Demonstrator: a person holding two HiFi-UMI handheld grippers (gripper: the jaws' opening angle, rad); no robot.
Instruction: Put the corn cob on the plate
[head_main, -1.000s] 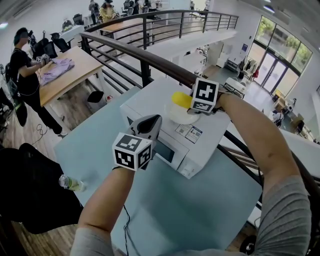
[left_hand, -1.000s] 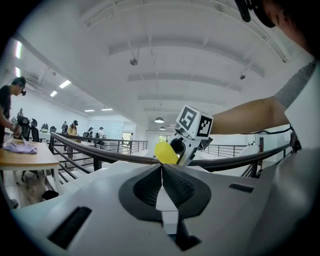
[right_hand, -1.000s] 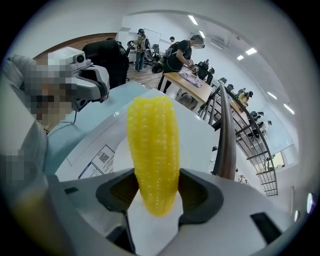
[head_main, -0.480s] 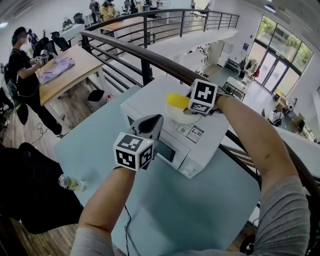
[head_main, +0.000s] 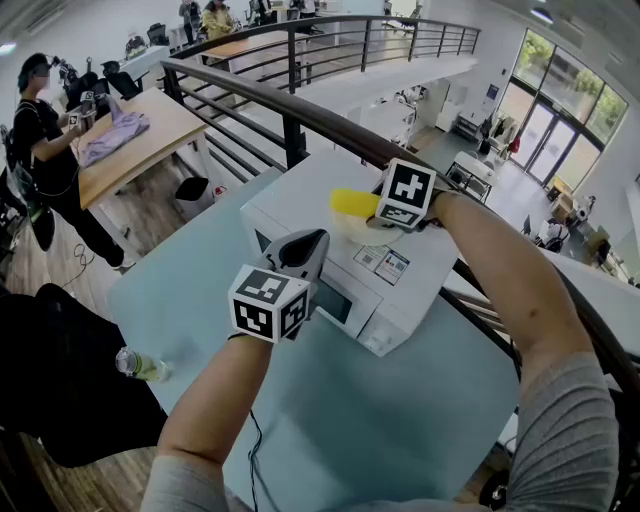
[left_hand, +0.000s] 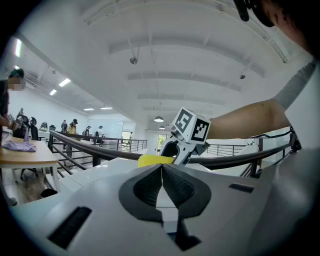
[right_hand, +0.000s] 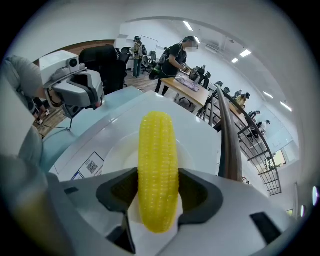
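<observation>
Holding a ribbed yellow corn cob (head_main: 350, 203) in head view, the right gripper (head_main: 368, 212) sits over a round white plate (head_main: 358, 234) atop a white box-shaped microwave (head_main: 425, 280) on a pale blue worktop (head_main: 190, 285); the left gripper (head_main: 303, 250) is by microwave's front. Left gripper view: jaws pressed together, nothing btwn. Right gripper view: jaws clamp cob's sides, its far end over plate; contact w/ plate unclear.
</observation>
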